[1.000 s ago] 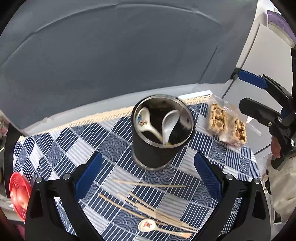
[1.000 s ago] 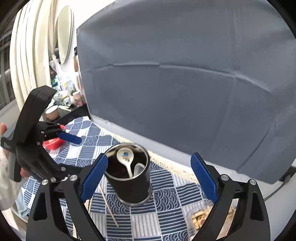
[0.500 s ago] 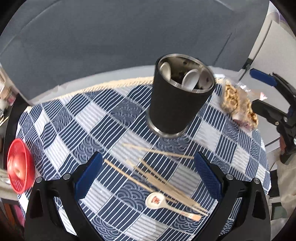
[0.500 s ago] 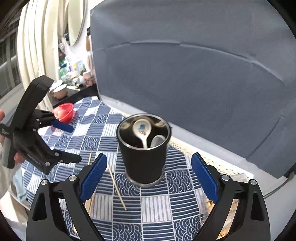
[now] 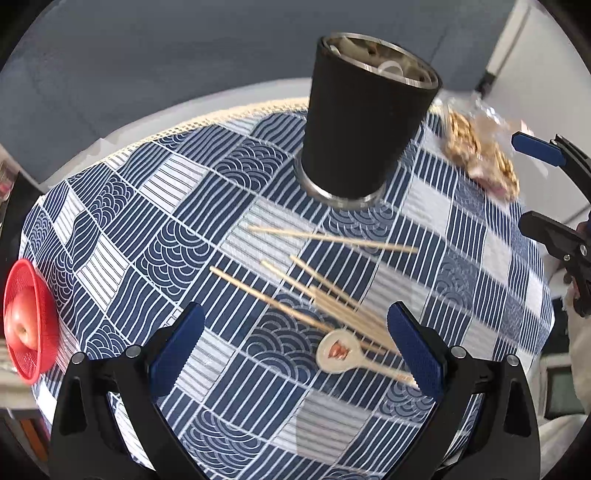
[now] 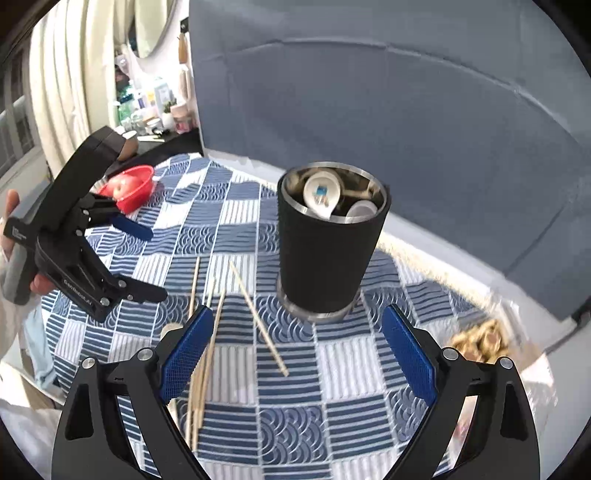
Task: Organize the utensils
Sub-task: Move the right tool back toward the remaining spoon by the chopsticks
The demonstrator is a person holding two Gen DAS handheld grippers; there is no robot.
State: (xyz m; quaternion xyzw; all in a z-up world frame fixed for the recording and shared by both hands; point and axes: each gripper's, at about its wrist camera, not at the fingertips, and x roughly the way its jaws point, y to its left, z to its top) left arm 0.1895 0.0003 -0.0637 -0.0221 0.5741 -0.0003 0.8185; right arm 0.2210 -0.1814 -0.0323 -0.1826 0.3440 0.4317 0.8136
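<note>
Both jaws are spread wide and empty. The left gripper point(image 5: 295, 347) is positioned over the loose spoon point(image 5: 337, 351) and chopsticks point(image 5: 332, 299) near the holder point(image 5: 364, 122), presumably for pickup; the right gripper point(image 6: 295, 354) is held clear.

A grey backdrop sheet point(image 6: 406, 110) is hanging behind my bench point(image 6: 436, 236), creased w/ fold lines. Cream curtains point(image 6: 62, 85) are hanging at far left beside a window point(image 6: 14, 122) that's letting in daylight. A round mirror point(image 6: 155, 26) is sitting up on the white wall, w/ a dark shelf point(image 6: 166, 142) of bottles & jars below it. Sun is falling across the bench's right edge.
</note>
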